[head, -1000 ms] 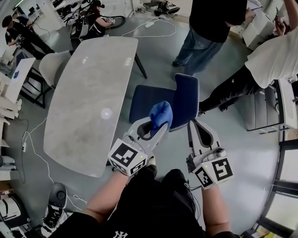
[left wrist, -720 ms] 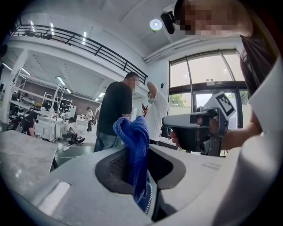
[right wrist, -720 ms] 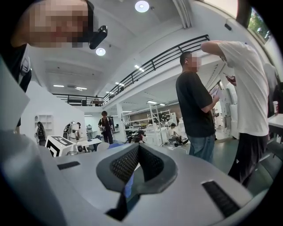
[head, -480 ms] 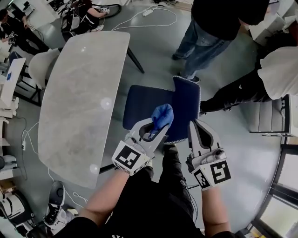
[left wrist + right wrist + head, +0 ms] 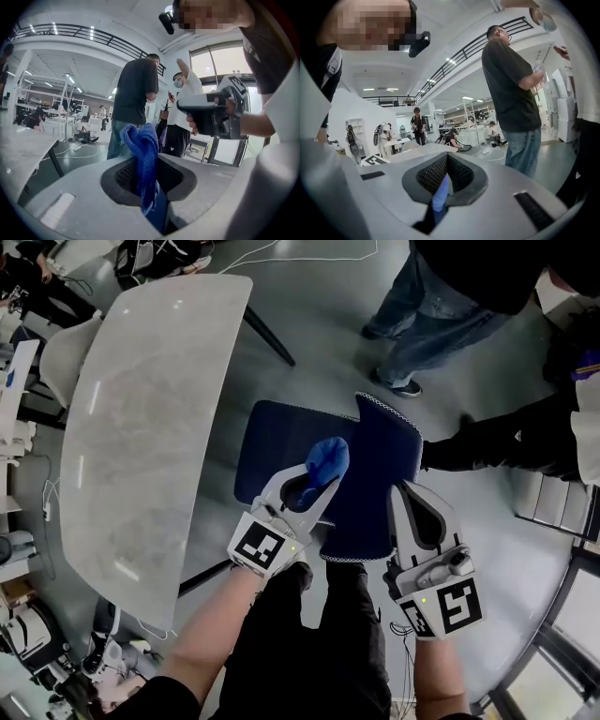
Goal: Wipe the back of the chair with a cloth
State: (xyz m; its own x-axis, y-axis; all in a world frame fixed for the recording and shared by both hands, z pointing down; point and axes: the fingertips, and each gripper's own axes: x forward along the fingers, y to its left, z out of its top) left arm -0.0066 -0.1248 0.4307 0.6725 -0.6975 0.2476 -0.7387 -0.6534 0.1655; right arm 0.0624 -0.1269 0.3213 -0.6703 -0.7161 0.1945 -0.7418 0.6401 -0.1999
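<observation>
Starting at the left, the grey bench [image 5: 141, 427] stands just beside the chair [image 5: 272, 442] and plays no part. Next, the left claw [image 5: 314, 486] is clamped on the blue cloth [image 5: 328, 457], which bunches out past its tips over the seat, close to the chair back [image 5: 380, 451]; contact cannot be told. To wipe well, press that bunch flat and draw overlapping strokes along the back. Rightmost, the right claw [image 5: 403, 491] is closed and empty over the back's near edge, free to steady it.
</observation>
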